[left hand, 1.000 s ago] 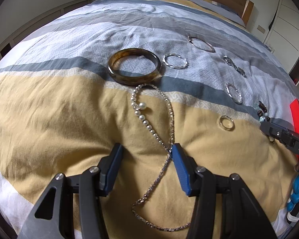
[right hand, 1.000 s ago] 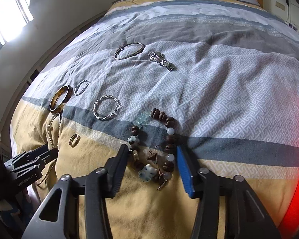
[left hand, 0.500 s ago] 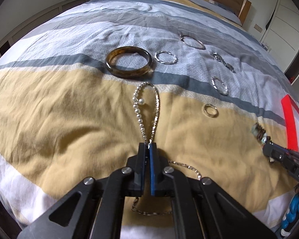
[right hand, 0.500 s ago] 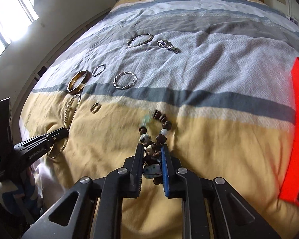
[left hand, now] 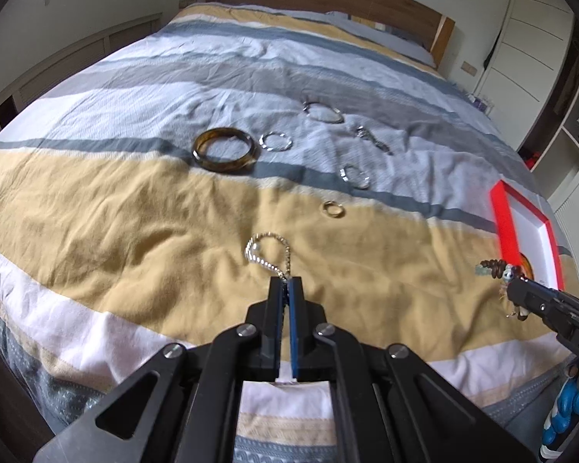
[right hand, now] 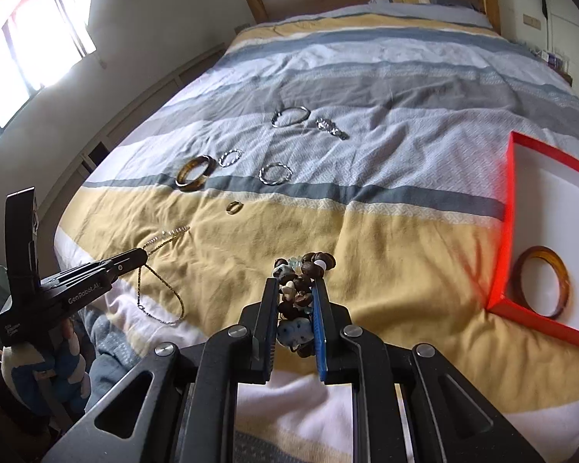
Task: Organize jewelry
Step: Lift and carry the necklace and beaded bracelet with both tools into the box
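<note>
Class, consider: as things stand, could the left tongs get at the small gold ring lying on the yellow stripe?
Probably not yet: the left tongs are shut on the chain necklace. The gold ring lies ahead with nothing between.

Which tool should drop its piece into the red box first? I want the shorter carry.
Right. The right tool, shut on the bead bracelet, is beside the red box; the left tool, gripping the chain necklace, is farther away.
</note>
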Demonstrator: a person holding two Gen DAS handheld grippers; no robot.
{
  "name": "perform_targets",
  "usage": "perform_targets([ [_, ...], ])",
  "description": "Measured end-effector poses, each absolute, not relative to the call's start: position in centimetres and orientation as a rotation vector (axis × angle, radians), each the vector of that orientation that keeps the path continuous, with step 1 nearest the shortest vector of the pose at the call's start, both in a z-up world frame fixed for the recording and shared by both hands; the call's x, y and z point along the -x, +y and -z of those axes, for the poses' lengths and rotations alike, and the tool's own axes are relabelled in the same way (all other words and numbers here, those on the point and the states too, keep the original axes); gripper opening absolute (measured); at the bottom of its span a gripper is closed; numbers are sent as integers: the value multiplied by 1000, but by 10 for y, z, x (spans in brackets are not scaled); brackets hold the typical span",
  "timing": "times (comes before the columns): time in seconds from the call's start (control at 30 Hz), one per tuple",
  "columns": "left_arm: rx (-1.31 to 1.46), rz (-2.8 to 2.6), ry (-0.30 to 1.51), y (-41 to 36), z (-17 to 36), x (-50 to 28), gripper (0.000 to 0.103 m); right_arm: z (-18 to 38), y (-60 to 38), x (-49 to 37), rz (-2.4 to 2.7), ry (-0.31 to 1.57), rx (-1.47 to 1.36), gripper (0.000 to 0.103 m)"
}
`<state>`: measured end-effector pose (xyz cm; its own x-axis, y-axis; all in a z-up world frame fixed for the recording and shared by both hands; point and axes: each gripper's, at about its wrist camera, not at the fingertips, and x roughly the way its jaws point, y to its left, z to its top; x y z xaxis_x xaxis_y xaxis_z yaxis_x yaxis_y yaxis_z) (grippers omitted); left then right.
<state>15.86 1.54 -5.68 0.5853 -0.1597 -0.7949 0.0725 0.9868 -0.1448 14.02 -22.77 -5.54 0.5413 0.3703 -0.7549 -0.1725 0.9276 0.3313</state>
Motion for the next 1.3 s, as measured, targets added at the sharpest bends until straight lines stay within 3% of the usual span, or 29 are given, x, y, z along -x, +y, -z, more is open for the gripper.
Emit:
perform_targets([
  [1.0, 10, 410, 595, -75, -109, -64, 2, -47, -307, -16, -183, 645, -260, 16],
  [1.13, 7, 398, 612, -75, -102, -69, 2, -47, -319, -13, -168, 634, -275, 16],
  [1.3, 57, 404, 749, -58, -57, -81, 5, -40, -326, -15, -162, 643, -291, 16],
])
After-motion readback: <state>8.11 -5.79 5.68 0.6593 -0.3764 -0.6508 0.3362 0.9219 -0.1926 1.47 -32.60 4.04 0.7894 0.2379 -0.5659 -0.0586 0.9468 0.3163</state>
